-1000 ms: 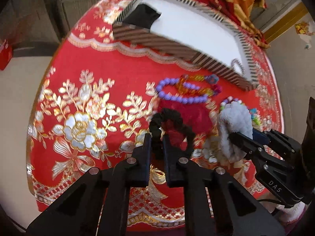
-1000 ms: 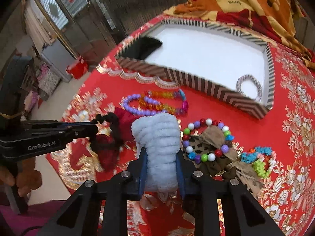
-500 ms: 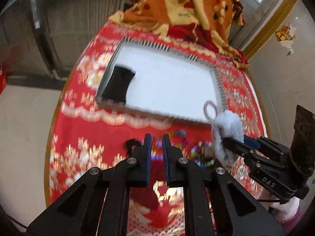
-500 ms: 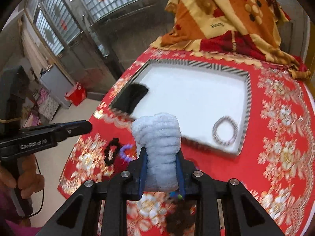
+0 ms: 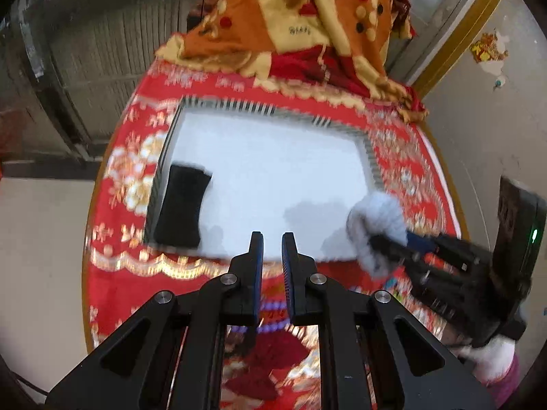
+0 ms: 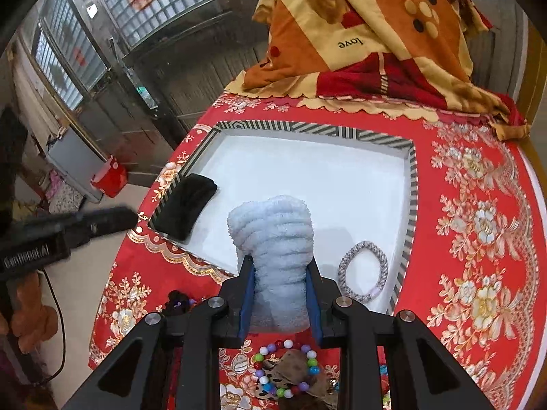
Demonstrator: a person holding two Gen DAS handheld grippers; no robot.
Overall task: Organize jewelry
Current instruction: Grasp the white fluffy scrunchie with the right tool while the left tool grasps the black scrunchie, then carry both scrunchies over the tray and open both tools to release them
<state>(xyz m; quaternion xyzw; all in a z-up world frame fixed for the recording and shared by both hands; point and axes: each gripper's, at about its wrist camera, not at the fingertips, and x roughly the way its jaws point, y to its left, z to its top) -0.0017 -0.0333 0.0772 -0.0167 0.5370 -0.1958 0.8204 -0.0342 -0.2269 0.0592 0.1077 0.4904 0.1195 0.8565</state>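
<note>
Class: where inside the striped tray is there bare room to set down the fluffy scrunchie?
The white floor of the tray is bare between the black band at its left wall and the grey woven ring in its near right corner. Those two spots are taken.

daylight scene, one view smeared, one crisp

the left wrist view is heavily motion-blurred: the red tablecloth [image 5: 112, 273] pattern and the striped tray [image 5: 367, 157] rim streak. the right wrist view is sharp. soft daylight comes through the glass-block window [image 6: 160, 3]. the tray's white floor is nearly washed out, with faint grey shadows on it. both views bend strongly toward the edges and end in black corners.
</note>
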